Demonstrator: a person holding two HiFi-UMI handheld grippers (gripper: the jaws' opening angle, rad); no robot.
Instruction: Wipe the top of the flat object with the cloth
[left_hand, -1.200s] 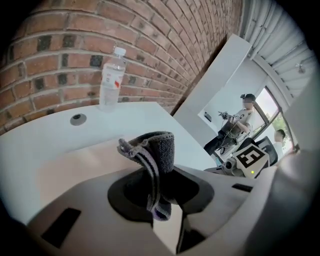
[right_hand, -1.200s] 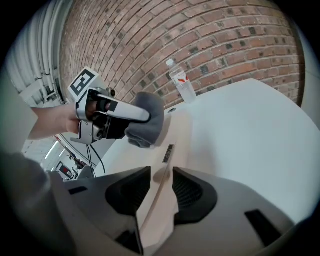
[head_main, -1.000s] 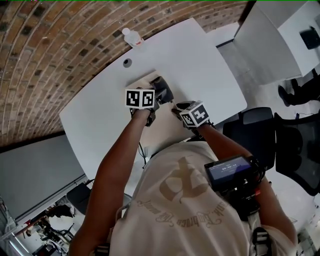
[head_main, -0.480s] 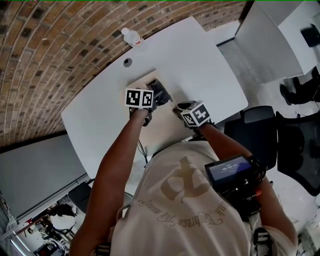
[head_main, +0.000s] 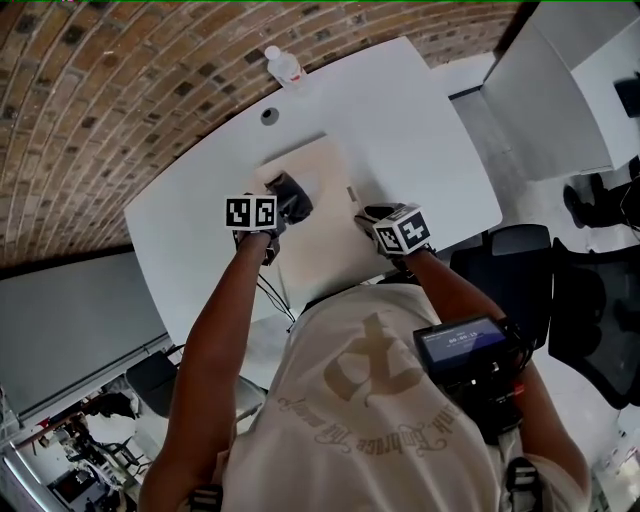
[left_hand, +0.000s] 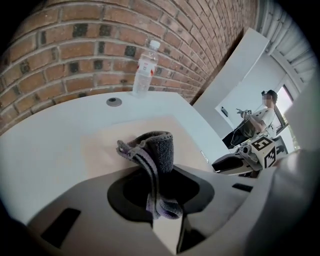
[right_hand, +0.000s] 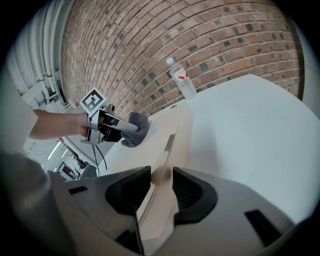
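1. L gripper (left_hand: 162, 192) is pinching the grey cloth (left_hand: 157, 150). Its jaws are closed on the fabric, w/ a folded wad sticking out past the tips and a short tail hanging back between them.
2. R gripper (right_hand: 161, 187) is clamping the near R edge of the board (right_hand: 150, 155). Its jaws are standing partway apart w/ the board's thickness filling the gap and pads on both faces.
3. The cloth is sitting on top of the board, toward its far L part, w/ L gripper angling steeply down onto it.
4. The board, a flat beige rectangle, is lying flat on the white table (head_main: 420, 130), in front of the person.
5. The 2 grippers are well apart, at opposite sides of the board.
6. A clear water bottle (head_main: 285, 65) is standing upright at the table's far edge, near a round cable port (head_main: 270, 116).
7. A brick wall (head_main: 120, 90) is running behind the table; a dark office chair (head_main: 520, 260) is standing to the person's R.
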